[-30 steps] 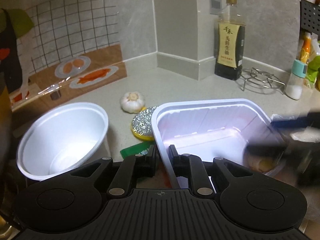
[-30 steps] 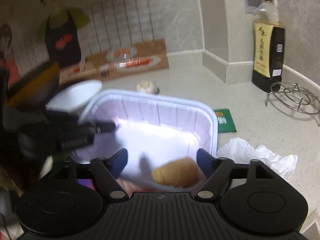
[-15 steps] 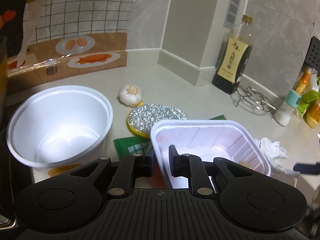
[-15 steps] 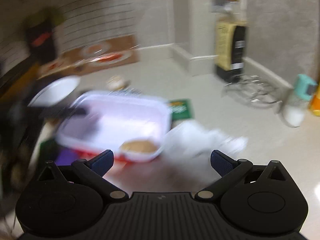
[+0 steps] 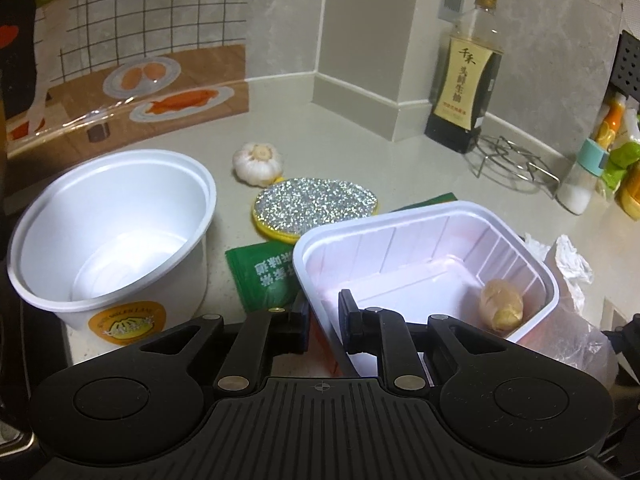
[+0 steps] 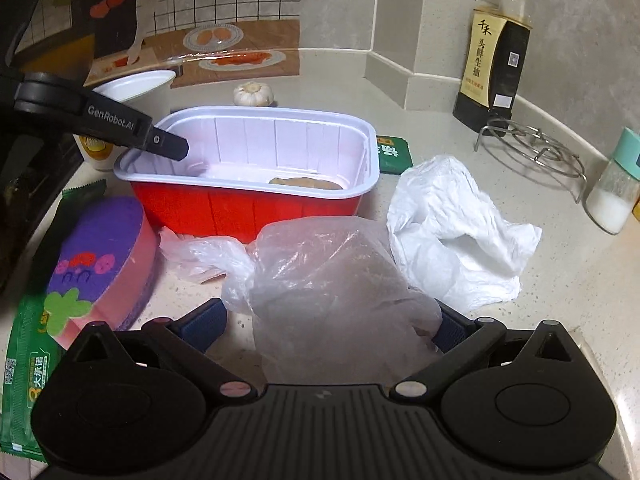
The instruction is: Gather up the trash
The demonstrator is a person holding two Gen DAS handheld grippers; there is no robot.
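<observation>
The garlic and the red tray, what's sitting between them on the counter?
In the left wrist view, a glittery round scouring pad lies between the garlic and the red tray.

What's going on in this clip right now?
A person with two handheld grippers is clearing trash off a kitchen counter. The left gripper is shut on the wall of a red-and-white plastic tray, which holds one brownish food scrap. The right gripper is open, its fingers on either side of a clear plastic bag in front of the tray. A crumpled white tissue lies beside the bag.
</observation>
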